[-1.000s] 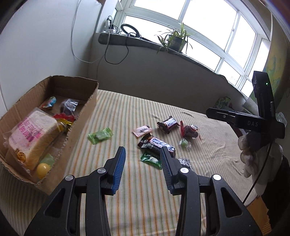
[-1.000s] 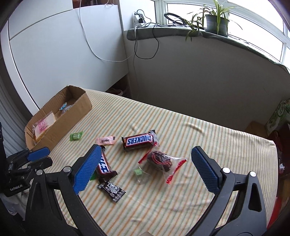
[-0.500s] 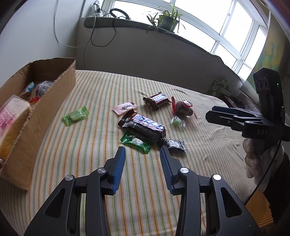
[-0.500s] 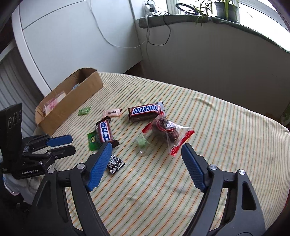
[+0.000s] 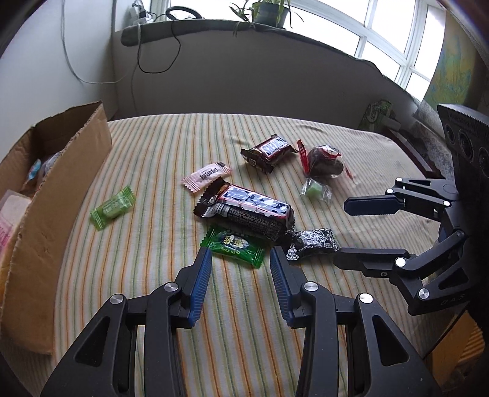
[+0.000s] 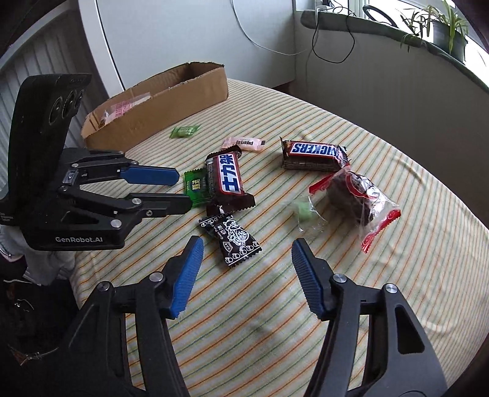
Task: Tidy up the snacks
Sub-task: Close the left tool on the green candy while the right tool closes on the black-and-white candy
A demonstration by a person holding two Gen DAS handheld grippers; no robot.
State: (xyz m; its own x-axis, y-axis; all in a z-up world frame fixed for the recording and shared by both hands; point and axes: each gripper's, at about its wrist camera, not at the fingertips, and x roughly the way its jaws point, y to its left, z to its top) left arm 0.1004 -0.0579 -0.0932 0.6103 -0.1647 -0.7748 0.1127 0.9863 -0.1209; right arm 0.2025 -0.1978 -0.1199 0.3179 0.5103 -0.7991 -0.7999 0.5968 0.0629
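Observation:
Snacks lie on the striped cloth: a dark green candy packet (image 5: 233,246), a big Snickers bar with Chinese print (image 5: 249,210), a black packet (image 5: 313,244) (image 6: 232,236), a second Snickers (image 5: 269,149) (image 6: 314,154), a clear red-edged bag (image 6: 357,197), a pale green sweet (image 5: 316,191), a pink packet (image 5: 206,175) and a light green candy (image 5: 113,207). My left gripper (image 5: 240,262) is open, its fingertips just short of the dark green packet. My right gripper (image 6: 246,256) is open, just short of the black packet. Both are empty.
An open cardboard box (image 5: 61,183) (image 6: 159,107) holding bread and other snacks stands at the left of the bed. A grey sill with a plant (image 5: 269,12) and cables runs along the far wall. The bed edge is close at the right.
Both grippers have moved forward and down toward the snack pile. The left now reaches the dark green packet, the right the black packet. The right jaws have narrowed somewhat.

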